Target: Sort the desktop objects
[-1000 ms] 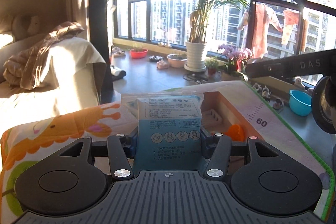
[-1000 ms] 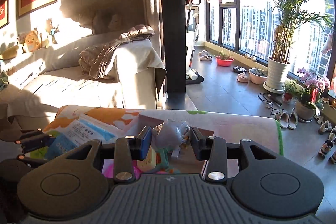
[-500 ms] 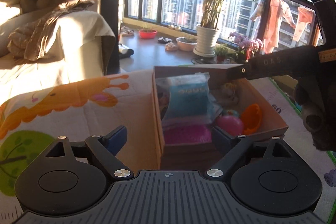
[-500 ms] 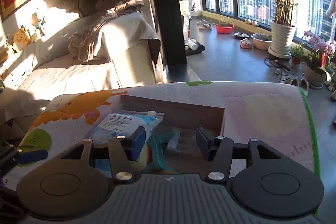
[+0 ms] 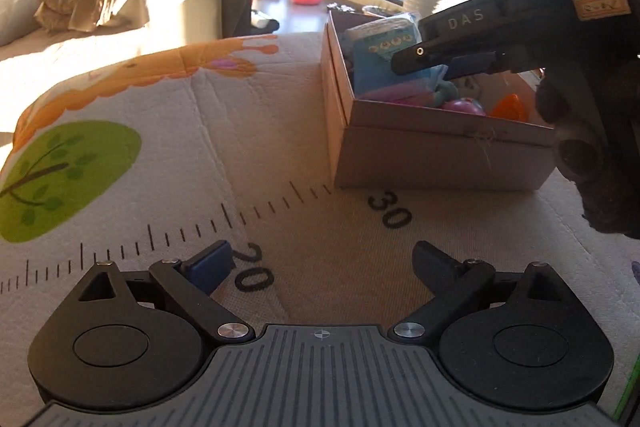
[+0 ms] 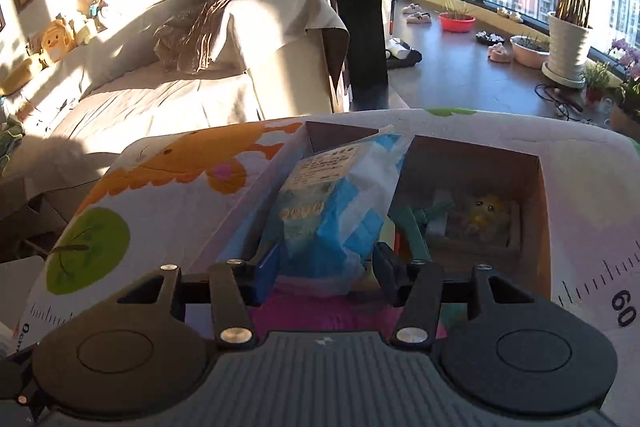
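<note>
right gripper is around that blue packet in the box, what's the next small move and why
Probably close the right gripper on the blue packet and press it flatter into the cardboard box. The packet sits between the fingers but leans propped on other items, poking above the rim. The left gripper is open over the mat, holding nothing, so it need not move.

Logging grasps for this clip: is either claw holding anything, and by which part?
The right claw grips the blue-and-white plastic packet by its near, lower end, over the brown cardboard box. The left claw is open and holds nothing.
</note>
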